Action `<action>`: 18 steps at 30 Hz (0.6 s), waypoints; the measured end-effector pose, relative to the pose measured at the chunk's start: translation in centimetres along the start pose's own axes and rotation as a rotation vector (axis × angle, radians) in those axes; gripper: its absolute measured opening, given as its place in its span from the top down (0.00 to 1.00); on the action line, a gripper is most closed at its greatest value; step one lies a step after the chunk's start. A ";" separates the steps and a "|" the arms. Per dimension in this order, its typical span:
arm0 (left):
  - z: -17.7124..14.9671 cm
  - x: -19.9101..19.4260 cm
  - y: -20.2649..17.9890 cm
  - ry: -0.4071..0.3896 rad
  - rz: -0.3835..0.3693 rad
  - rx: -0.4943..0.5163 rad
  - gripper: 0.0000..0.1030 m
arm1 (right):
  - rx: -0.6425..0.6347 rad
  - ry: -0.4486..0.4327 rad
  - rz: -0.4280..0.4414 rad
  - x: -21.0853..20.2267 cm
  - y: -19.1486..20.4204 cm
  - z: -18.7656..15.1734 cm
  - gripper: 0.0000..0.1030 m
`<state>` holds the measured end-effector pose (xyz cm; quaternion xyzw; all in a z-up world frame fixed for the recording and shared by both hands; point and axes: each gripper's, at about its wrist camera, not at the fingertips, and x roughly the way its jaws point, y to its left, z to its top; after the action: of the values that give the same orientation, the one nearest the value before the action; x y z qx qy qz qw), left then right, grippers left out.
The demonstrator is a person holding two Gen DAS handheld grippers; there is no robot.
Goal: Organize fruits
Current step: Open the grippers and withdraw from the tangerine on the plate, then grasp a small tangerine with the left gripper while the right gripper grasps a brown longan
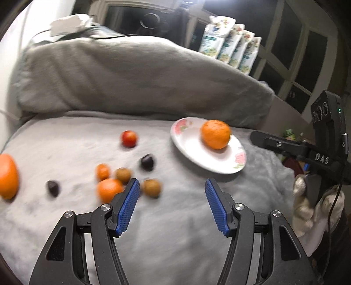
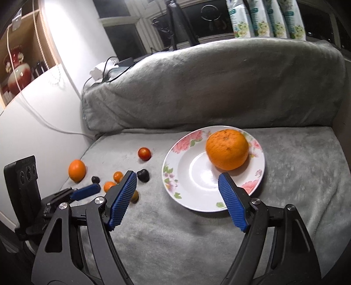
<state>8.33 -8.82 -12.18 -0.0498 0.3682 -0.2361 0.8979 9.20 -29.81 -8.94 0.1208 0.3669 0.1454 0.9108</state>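
Observation:
A large orange sits on a white flowered plate on the grey sofa seat; both also show in the left wrist view, the orange on the plate. Loose fruits lie left of the plate: a red tomato, another large orange, small oranges, brown fruits and dark fruits. My left gripper is open and empty, just right of the fruit cluster. My right gripper is open and empty, over the plate's near left edge.
The grey sofa backrest rises behind the seat. A white wall with a cable borders the left side. Packets stand on the sill behind. The left gripper's body shows at the left of the right wrist view.

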 end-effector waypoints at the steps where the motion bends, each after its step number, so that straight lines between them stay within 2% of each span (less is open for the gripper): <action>1: -0.3 -0.2 0.6 0.002 0.015 -0.005 0.40 | -0.010 0.005 0.002 0.1 0.3 -0.1 0.23; 10: -2.2 -1.7 5.2 0.008 0.104 -0.076 0.41 | -0.078 0.043 0.043 1.7 2.6 -0.7 0.24; 14: -2.3 -1.6 6.2 0.008 0.111 -0.105 0.46 | -0.130 0.080 0.063 2.8 4.1 -1.4 0.33; 18: -2.2 -1.1 7.0 0.019 0.082 -0.140 0.49 | -0.166 0.116 0.079 4.1 5.3 -2.1 0.43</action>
<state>8.90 -1.96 -14.93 -0.0951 0.3939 -0.1732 0.8977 9.61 -23.20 -11.28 0.0505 0.4005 0.2177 0.8886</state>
